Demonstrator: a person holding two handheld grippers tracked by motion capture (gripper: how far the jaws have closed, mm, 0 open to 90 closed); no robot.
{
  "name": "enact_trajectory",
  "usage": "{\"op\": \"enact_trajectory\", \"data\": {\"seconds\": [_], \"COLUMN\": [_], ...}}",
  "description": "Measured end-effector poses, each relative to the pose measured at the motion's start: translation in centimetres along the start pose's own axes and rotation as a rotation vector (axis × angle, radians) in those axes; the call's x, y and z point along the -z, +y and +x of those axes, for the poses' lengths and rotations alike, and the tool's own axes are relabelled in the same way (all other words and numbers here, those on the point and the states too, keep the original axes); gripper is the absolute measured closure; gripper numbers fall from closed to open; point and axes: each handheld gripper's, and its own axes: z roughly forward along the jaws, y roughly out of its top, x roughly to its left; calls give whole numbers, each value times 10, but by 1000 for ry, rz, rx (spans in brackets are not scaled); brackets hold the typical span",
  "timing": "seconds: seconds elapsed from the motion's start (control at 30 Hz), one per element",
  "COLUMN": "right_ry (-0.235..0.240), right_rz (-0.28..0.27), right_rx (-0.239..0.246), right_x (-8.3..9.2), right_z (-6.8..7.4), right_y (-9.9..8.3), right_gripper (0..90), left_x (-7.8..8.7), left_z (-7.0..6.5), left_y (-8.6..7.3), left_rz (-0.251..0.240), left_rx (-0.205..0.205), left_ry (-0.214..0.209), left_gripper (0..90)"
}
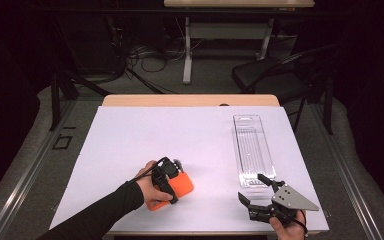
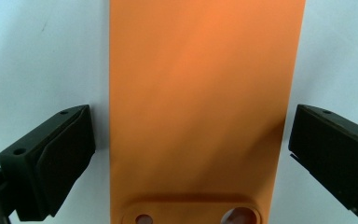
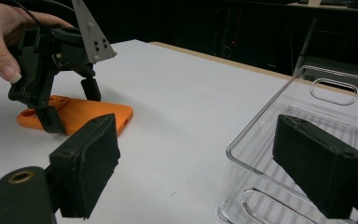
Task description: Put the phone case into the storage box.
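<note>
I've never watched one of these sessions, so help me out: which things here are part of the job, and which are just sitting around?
In use:
- orange phone case, lying flat on the white table cover
- left gripper, open, jaws on either side of the case
- right gripper, open, beside the tray's near end
- clear plastic tray, empty

Just around:
- black chair behind the table
- cables on the floor

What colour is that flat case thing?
Orange; the phone case shows best in the left gripper view.
</note>
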Motion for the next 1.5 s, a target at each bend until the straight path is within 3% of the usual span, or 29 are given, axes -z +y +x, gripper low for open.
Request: {"op": "enact_trajectory", "data": {"seconds": [0.37,0.5,0.83,1.0,1.5], "right_ry": [0,3,1,1,-1], "right_rz": [2,4,6,4,3], "right_rx": [2,1,0,0,-1], "right_x": [0,0,0,0,0], "right_z": [0,0,-1,-1,-1], "right_y": [0,0,-1,-1,-1], "right_gripper": [141,141,141,141,141], "left_x": [-1,0,1,4,4], "left_z": [-3,-3,-3,-1,-1], "left_y": [0,0,1,1,3], "left_rz": [9,10,19,20,31], "left_rx": [-15,-20,-18,-19,-25], "left_ry": [26,48,50,50,52], "left_gripper": [6,49,87,150,161]}}
